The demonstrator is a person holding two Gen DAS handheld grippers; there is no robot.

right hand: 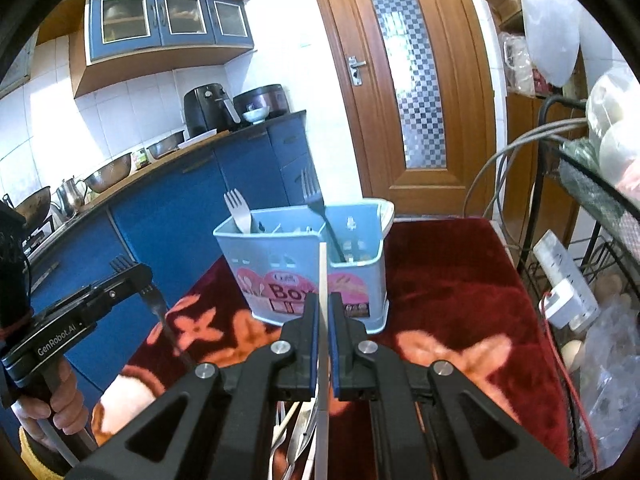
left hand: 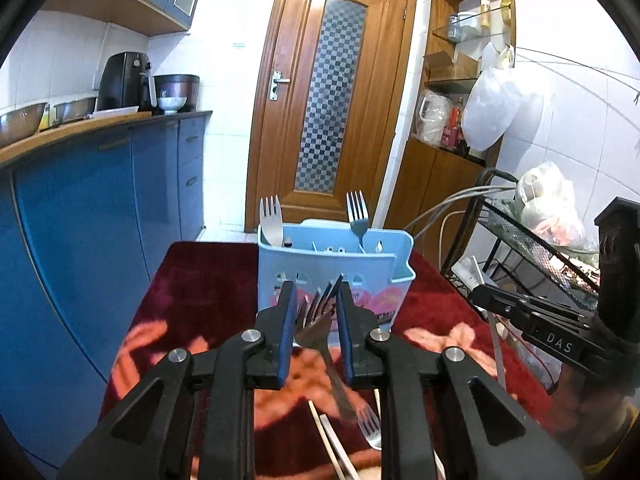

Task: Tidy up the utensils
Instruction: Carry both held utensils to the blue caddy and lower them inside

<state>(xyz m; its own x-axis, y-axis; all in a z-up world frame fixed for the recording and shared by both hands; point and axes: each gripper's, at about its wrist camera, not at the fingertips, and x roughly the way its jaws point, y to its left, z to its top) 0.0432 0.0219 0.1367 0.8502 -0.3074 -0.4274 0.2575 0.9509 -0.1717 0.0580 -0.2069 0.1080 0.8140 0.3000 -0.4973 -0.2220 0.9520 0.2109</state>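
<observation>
A light blue utensil holder [left hand: 334, 272] stands on the red flowered cloth [left hand: 208, 292], with two forks [left hand: 271, 220] upright in it; it also shows in the right wrist view [right hand: 304, 264]. My left gripper [left hand: 316, 300] is shut on a metal fork [left hand: 320, 320], held tines up just in front of the holder; the same gripper and fork [right hand: 154, 300] show at the left of the right wrist view. My right gripper [right hand: 323, 308] is shut on a pale chopstick [right hand: 323, 280], held upright in front of the holder.
Loose utensils and chopsticks [left hand: 352, 432] lie on the cloth below the grippers. Blue cabinets [left hand: 100, 208] stand left, a wooden door [left hand: 328, 92] behind, and a black wire rack [left hand: 532, 248] with bags and cables right.
</observation>
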